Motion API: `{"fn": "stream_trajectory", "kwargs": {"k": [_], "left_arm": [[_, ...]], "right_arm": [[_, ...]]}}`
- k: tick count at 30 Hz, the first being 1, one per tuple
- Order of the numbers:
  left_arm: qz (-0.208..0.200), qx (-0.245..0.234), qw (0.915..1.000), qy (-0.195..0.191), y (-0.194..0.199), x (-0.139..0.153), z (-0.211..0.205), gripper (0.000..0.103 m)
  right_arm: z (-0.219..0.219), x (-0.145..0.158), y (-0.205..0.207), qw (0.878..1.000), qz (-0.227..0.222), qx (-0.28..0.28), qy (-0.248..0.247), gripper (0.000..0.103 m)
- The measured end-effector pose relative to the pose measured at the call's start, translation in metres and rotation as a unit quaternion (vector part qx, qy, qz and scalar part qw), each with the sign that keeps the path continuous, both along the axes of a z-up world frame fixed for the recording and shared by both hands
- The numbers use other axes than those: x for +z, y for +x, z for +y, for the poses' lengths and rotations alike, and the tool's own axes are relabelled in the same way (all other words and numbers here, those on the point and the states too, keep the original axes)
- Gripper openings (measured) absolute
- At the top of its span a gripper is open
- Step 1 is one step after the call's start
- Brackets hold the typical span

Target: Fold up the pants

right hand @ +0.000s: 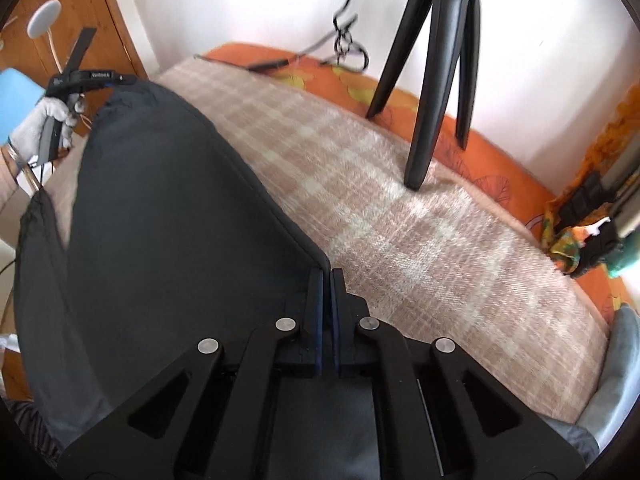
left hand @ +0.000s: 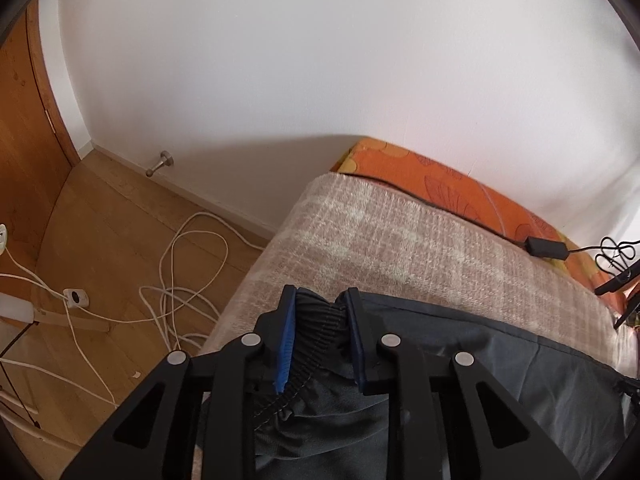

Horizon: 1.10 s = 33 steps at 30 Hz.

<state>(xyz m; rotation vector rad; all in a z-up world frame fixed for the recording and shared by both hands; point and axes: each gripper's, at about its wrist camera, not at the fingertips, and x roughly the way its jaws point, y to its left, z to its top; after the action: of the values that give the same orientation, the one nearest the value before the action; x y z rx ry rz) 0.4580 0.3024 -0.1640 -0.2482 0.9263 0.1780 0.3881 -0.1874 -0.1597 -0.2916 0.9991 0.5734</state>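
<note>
Pants of dark grey slippery fabric (right hand: 168, 216), clamped at the waistband by the left tool (left hand: 320, 334) and at an edge by the right tool (right hand: 327, 300), could slip free or bunch if pulled unevenly over the checked beige blanket (right hand: 420, 232).

Looked like a bedroom in a home: a bed under a beige-and-white checked woven blanket (left hand: 400, 240) over an orange leaf-patterned sheet (left hand: 452, 184), pushed against a plain white wall (left hand: 320, 60). Stood on light wooden plank flooring (left hand: 116, 216) strewn with loose white extension cables (left hand: 176, 264), beside a warm-toned wooden door (left hand: 24, 128) and a metal doorstop (left hand: 160, 163).
</note>
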Motion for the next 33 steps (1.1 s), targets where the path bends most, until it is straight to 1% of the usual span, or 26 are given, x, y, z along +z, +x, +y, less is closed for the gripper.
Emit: {"fn": "stream_trajectory", "kwargs": {"k": [4, 8, 13, 18, 22, 23, 25, 28, 30, 33], "left_arm": [[-0.027, -0.001, 0.9996, -0.012, -0.015, 0.017, 0.004, 0.02], [-0.039, -0.005, 0.9991, -0.018, -0.032, 0.033, 0.007, 0.019], [-0.055, -0.016, 0.9983, -0.006, -0.067, 0.054, 0.007, 0.018], [-0.083, -0.022, 0.9963, -0.003, -0.125, 0.079, 0.011, 0.017], [-0.096, -0.026, 0.9951, 0.0, -0.18, 0.089, 0.01, 0.015], [-0.097, -0.025, 0.995, 0.001, -0.198, 0.088, 0.009, 0.011], [-0.095, -0.025, 0.9952, 0.0, -0.224, 0.083, 0.008, 0.008], [-0.086, -0.023, 0.996, -0.002, -0.267, 0.068, 0.005, 0.008], [-0.068, -0.019, 0.9975, -0.008, -0.296, 0.049, 0.005, 0.008], [-0.05, -0.008, 0.9986, -0.015, -0.326, 0.029, 0.006, 0.008]], "right_arm": [[-0.005, 0.027, -0.022, 1.0, -0.021, 0.004, 0.015, 0.004], [-0.007, 0.053, -0.053, 0.999, -0.033, 0.011, 0.03, 0.003], [-0.009, 0.077, -0.108, 0.998, -0.05, 0.029, 0.036, 0.003], [-0.009, 0.09, -0.168, 0.997, -0.051, 0.042, 0.039, 0.003], [-0.01, 0.09, -0.212, 0.997, -0.038, 0.055, 0.04, 0.003], [-0.01, 0.089, -0.221, 0.997, -0.031, 0.055, 0.042, 0.003], [-0.01, 0.083, -0.244, 0.997, -0.024, 0.061, 0.039, 0.003], [-0.01, 0.07, -0.275, 0.997, -0.007, 0.067, 0.035, 0.003], [-0.009, 0.057, -0.293, 0.997, 0.009, 0.072, 0.028, 0.003], [-0.004, 0.038, -0.317, 0.996, 0.021, 0.086, 0.009, 0.003]]}}
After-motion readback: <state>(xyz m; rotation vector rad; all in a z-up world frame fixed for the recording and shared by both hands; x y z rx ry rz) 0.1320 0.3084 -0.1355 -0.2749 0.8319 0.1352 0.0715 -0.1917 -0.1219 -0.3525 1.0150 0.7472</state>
